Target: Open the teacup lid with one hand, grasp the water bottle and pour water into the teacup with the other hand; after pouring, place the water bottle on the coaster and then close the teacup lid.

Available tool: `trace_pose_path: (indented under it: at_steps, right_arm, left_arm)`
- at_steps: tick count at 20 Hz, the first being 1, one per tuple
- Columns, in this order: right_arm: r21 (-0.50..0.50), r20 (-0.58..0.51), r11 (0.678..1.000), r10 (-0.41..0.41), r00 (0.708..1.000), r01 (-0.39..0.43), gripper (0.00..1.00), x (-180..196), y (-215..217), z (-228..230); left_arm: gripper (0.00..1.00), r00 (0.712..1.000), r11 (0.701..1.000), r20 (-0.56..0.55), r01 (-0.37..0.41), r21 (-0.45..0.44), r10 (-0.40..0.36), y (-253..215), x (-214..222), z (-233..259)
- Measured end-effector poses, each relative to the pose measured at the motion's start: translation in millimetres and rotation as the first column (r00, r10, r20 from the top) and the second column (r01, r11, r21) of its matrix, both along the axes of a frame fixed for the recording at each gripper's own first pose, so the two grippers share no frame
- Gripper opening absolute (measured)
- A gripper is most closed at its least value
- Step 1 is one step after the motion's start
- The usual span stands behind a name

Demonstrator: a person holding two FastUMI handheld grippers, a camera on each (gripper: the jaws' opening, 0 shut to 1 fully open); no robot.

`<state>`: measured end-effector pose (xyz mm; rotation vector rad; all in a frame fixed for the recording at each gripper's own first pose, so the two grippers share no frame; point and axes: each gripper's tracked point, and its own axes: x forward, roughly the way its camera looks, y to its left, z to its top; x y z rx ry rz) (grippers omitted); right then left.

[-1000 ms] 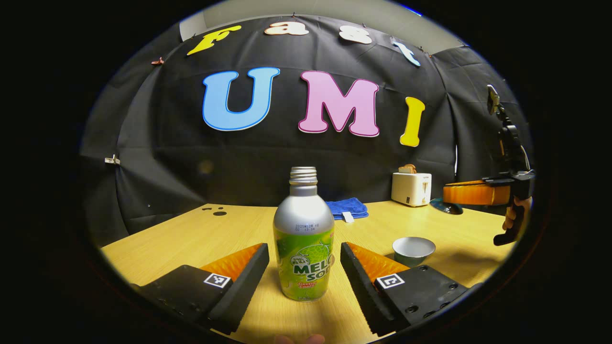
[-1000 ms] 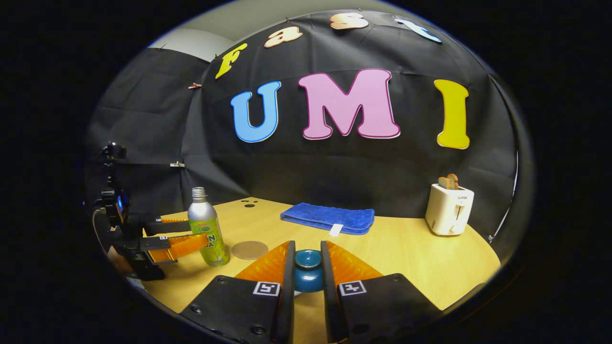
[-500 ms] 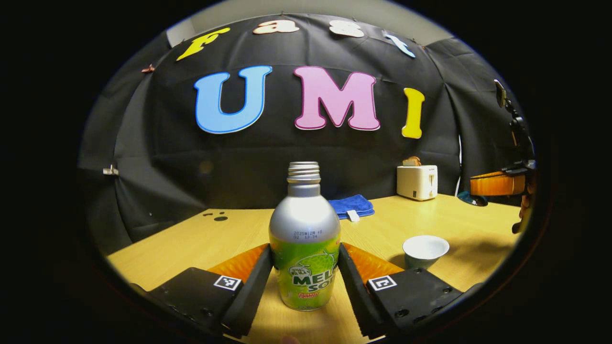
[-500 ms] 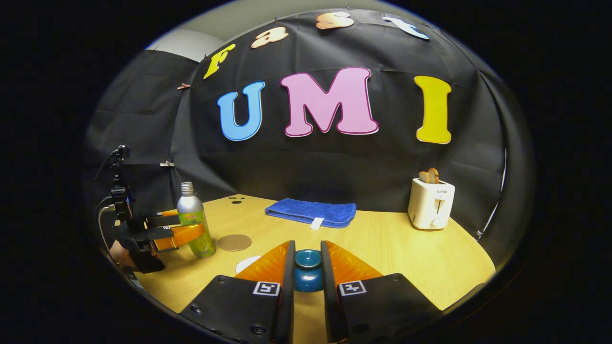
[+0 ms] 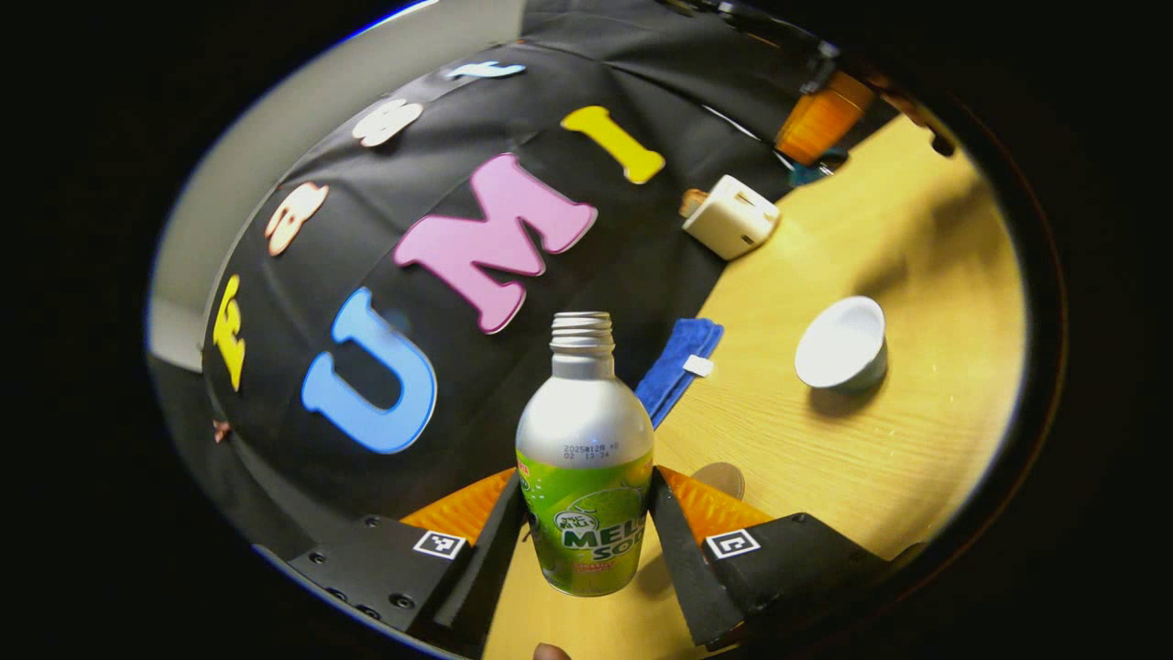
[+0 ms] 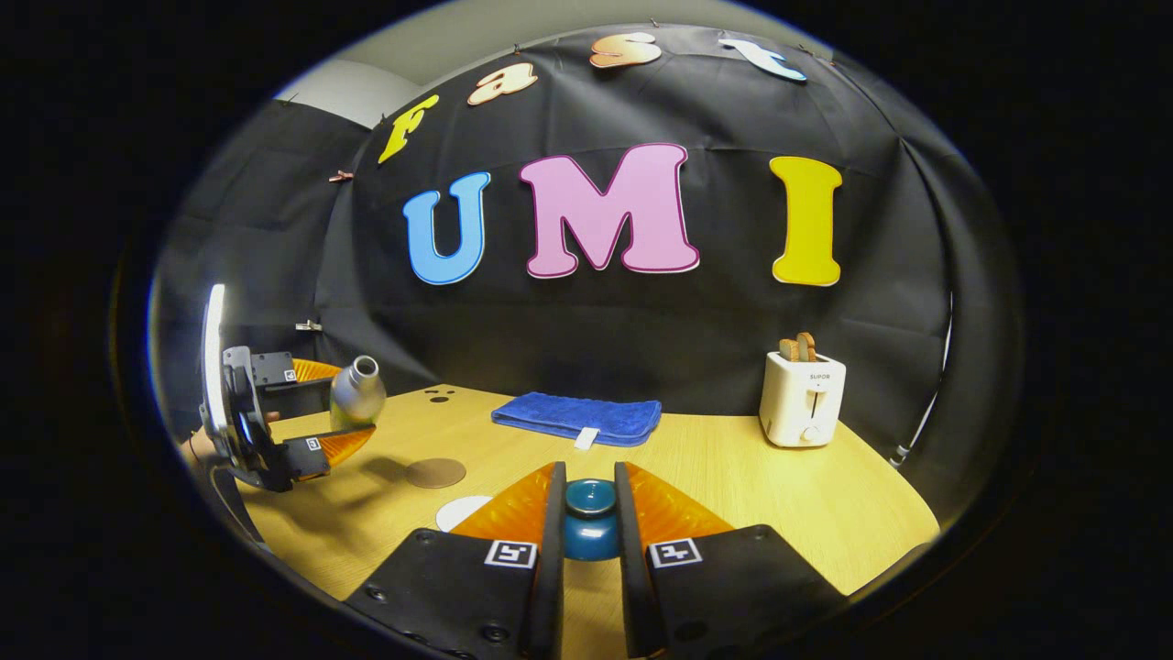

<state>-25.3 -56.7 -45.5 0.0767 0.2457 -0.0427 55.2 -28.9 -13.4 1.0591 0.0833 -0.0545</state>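
White toaster (image 6: pixel 803 400) (toast inside), folded blue towel (image 6: pixel 577 418), wooden table (image 6: pixel 788 495)

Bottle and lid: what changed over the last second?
The left gripper closed on the bottle, lifted it off the table and tipped it toward the open teacup. The right gripper stayed shut on the lid, held up.

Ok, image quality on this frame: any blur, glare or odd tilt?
Left gripper view: scene rolled, table slanting, slight smear near the teacup, bottle sharp. Right gripper view: level and crisp, a bright glare strip beside the left gripper, soft shadows by the coaster.
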Motion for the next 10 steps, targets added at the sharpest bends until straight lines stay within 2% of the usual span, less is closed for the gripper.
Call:
trace_pose_path:
  at_steps: [4,10]
  right_arm:
    - [0.009,0.0,1.0,-0.003,1.0,0.003,0.3,-1.4,-2.8,0.4]
    - [0.009,-0.001,1.0,0.006,1.0,-0.006,0.3,-2.8,-3.0,0.9]
  left_arm:
    - [0.8,0.999,0.975,-0.044,0.027,0.221,-0.018,-5.1,0.5,-8.1]
    - [0.8,0.997,0.915,-0.072,0.038,0.402,-0.009,-10.4,10.2,-16.6]
